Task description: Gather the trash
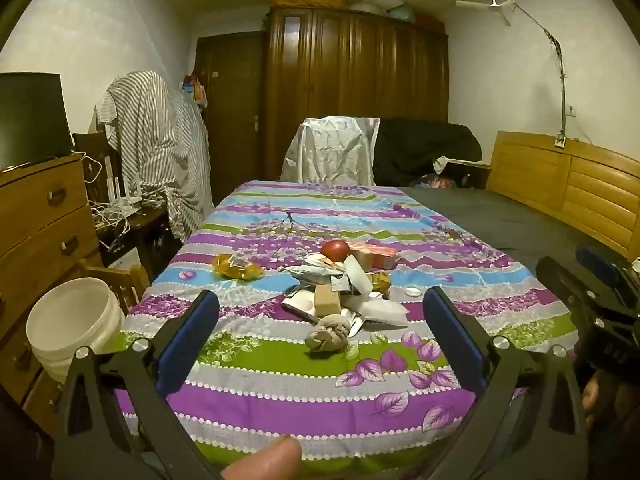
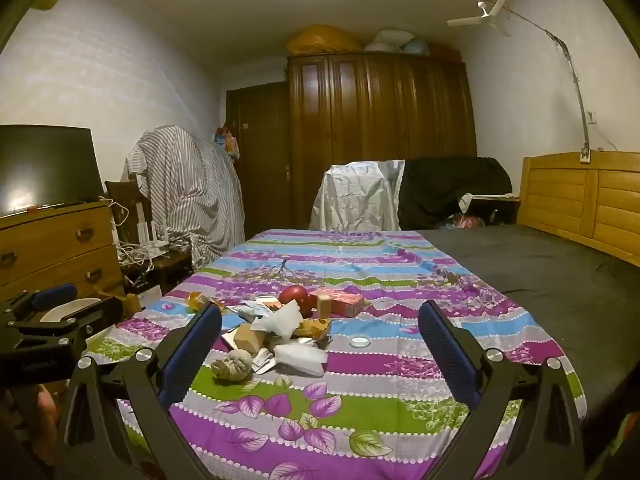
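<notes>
On the bed, over a striped floral bedsheet (image 1: pixel 328 392) of purple, green, blue and grey, lies one loose heap of trash (image 1: pixel 344 292) near the sheet's middle, nearer its near edge than its far edge.

Contents of the heap: a red apple (image 1: pixel 335 250) at the far side; a pink carton (image 1: pixel 378 255) touching it on the right; a tan block (image 1: pixel 327 300) standing among crumpled white wrappers (image 1: pixel 360 280); a balled greyish cloth (image 1: pixel 327 334) at the near edge of the heap; a white plastic pouch (image 1: pixel 386 312) just beside it.

Apart from the heap: a yellow crumpled wrapper (image 1: pixel 237 267) toward the sheet's left edge; a small white round lid (image 1: pixel 412 291) to the right.

Beside the bed's left edge, low down: a white bucket (image 1: pixel 74 320), against a wooden dresser (image 1: pixel 40 216).

Left tongs (image 1: pixel 320 320): wide apart, nothing between the blue pads, held short of the heap. Right tongs (image 2: pixel 320 328): likewise wide and empty, the heap showing between the fingers, not touched.

Far end of room: dark wooden wardrobe (image 2: pixel 380 132).
</notes>
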Demonstrator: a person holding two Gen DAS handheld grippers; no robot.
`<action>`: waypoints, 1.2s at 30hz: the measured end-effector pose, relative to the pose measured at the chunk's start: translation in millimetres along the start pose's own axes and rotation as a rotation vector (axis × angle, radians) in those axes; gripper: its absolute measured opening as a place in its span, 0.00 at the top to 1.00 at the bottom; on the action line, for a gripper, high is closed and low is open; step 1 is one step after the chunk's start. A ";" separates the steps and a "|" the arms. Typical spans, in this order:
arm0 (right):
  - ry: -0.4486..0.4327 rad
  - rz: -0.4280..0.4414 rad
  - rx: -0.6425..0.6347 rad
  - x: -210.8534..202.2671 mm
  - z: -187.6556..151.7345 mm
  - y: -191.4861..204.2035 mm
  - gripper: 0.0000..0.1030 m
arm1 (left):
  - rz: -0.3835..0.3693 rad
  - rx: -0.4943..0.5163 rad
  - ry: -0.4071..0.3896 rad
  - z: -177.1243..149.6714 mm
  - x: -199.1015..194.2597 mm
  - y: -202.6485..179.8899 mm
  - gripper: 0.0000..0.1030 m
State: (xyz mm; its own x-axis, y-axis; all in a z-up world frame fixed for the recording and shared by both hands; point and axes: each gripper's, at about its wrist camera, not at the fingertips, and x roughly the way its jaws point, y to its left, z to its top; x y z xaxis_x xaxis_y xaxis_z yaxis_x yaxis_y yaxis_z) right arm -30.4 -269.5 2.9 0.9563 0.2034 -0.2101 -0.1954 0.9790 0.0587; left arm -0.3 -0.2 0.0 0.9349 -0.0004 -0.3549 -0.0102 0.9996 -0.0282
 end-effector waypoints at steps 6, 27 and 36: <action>-0.007 0.000 -0.001 -2.0 1.3 1.8 0.05 | 0.004 -0.006 0.003 0.0 0.9 4.4 0.05; 0.009 0.004 0.007 -3.7 -8.4 4.7 0.05 | 0.001 0.006 0.010 -9.0 4.4 7.9 0.05; 0.013 0.005 0.009 -0.3 -10.4 7.8 0.05 | -0.008 -0.004 0.017 -11.2 5.9 10.0 0.05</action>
State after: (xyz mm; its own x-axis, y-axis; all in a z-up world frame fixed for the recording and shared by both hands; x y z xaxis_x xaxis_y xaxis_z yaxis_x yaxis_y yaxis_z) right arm -34.5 -261.7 -6.7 0.9525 0.2084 -0.2221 -0.1980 0.9778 0.0684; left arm 1.1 9.5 -12.8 0.9289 -0.0087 -0.3703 -0.0043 0.9994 -0.0343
